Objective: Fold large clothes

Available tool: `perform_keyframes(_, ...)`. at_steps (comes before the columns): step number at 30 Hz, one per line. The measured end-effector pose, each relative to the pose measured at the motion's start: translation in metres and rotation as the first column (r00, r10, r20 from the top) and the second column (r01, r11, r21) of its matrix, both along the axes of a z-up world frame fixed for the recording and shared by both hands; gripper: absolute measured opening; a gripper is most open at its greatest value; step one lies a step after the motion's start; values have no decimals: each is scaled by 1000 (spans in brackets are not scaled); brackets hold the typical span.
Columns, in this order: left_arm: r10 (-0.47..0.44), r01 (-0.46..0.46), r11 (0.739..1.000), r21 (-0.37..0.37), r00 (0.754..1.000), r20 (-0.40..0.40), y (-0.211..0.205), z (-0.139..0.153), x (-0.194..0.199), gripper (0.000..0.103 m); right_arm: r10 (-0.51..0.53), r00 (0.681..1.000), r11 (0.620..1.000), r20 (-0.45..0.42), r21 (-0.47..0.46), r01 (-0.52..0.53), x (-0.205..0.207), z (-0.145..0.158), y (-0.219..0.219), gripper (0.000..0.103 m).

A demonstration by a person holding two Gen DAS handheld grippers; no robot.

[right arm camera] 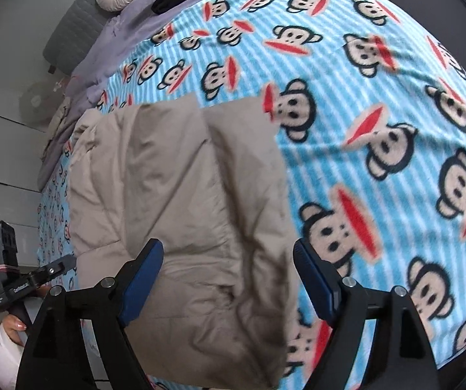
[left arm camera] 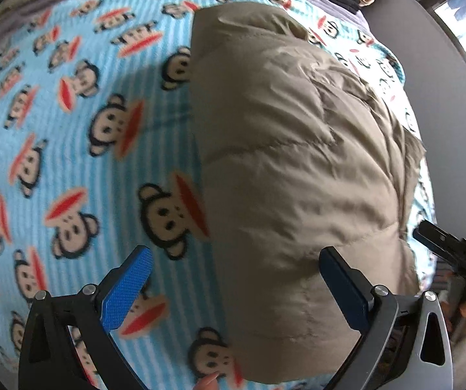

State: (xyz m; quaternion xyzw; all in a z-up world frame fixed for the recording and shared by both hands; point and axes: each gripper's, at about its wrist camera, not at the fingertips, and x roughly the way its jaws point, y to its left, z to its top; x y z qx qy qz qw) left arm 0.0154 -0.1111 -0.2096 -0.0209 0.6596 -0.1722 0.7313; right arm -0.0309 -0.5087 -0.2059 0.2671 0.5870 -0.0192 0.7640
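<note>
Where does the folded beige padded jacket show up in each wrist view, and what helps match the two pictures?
Left wrist: the beige padded jacket fills the centre and right, running from top centre down between the open left gripper.
Right wrist: the jacket fills the centre-left, reaching down between the open right gripper.
Shared landmark: the blue striped monkey-print blanket beneath it.

White label on left tool [right arm camera: 28,287], lettering too blurred to read

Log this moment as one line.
left hand-held gripper: open | right hand-held gripper: open | beige jacket: folded on monkey-print blanket
</note>
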Motion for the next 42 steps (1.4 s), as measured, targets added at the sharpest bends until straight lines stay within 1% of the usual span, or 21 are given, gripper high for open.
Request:
perform_keyframes(1, 0, 0, 1000, -23, 1000, -17, -1, -1, 0, 103, -2, 1000, 1000, -4, 3, 2, 1, -1, -4, 92)
perform_keyframes(2, 2, -3, 999, -53, 999, -34, -2, -3, 1, 103, -2, 1000, 1000, -6, 5, 2, 2, -2, -7, 99)
perform_keyframes(3, 1, -4, 998, -69, 999, -42, -2, -3, 0, 103, 1, 1000, 1000, -7, 9, -1, 2, -3, -9, 103)
perform_keyframes(7, -7, -4, 990, -140, 997, -82, -7, -8, 3, 103, 29, 999, 999, -21, 36, -28, 4, -11, -12, 103)
perform_keyframes(10, -21, 2, 985, -173, 994, -110, -10, -15, 8, 103, 51, 998, 995, -36, 85, -48, 10, -19, -16, 103)
perform_keyframes(12, -25, -3, 977, -213, 991, -131, -9, -20, 13, 103, 66, 997, 992, -44, 115, -60, 16, -23, -19, 103)
perform_keyframes(15, -34, -16, 956, -295, 986, -163, -7, -26, 20, 103, 86, 994, 986, -63, 151, -76, 25, -33, -23, 103)
perform_keyframes(16, -33, -19, 951, -309, 986, -163, -6, -26, 21, 103, 95, 993, 983, -68, 165, -83, 28, -36, -24, 103)
perform_keyframes(18, -28, -36, 931, -362, 985, -171, 1, -29, 24, 103, 120, 991, 971, -66, 215, -103, 34, -42, -25, 103)
perform_keyframes(20, -26, -48, 920, -390, 983, -182, 6, -35, 28, 103, 144, 987, 954, -65, 276, -121, 40, -51, -25, 103)
perform_keyframes(21, -28, -49, 917, -396, 982, -185, 8, -39, 31, 103, 156, 985, 943, -70, 306, -127, 44, -58, -25, 103)
perform_keyframes(24, -24, -59, 917, -393, 979, -201, 8, -54, 39, 103, 178, 980, 926, -94, 353, -134, 55, -80, -23, 103)
perform_keyframes(26, -32, -68, 906, -418, 973, -228, 4, -67, 44, 103, 193, 977, 905, -94, 403, -140, 63, -94, -21, 103)
perform_keyframes(29, -42, -71, 896, -438, 969, -243, -3, -78, 47, 103, 221, 972, 873, -78, 460, -161, 75, -106, -16, 103)
perform_keyframes(33, -45, -117, 862, -493, 951, -306, -9, -98, 54, 103, 205, 976, 837, -69, 530, -139, 88, -124, -17, 103)
perform_keyframes(36, -41, -163, 841, -515, 931, -362, -15, -111, 58, 103, 187, 979, 828, -79, 549, -114, 94, -130, -12, 103)
perform_keyframes(37, -35, -177, 838, -516, 927, -375, -18, -113, 58, 103, 185, 979, 829, -81, 548, -112, 95, -130, -10, 103)
perform_keyframes(38, -30, -176, 841, -511, 929, -369, -21, -112, 59, 103, 181, 980, 832, -87, 544, -105, 96, -129, -7, 103)
perform_keyframes(40, -35, -147, 852, -503, 942, -334, -28, -102, 57, 102, 163, 982, 826, -99, 558, -81, 97, -128, -5, 101)
perform_keyframes(41, -47, -115, 860, -498, 952, -302, -32, -93, 55, 98, 153, 983, 817, -100, 573, -69, 96, -127, -2, 93)
perform_keyframes(42, -51, -104, 861, -497, 956, -288, -34, -89, 54, 94, 145, 985, 811, -96, 582, -63, 96, -125, 0, 77)
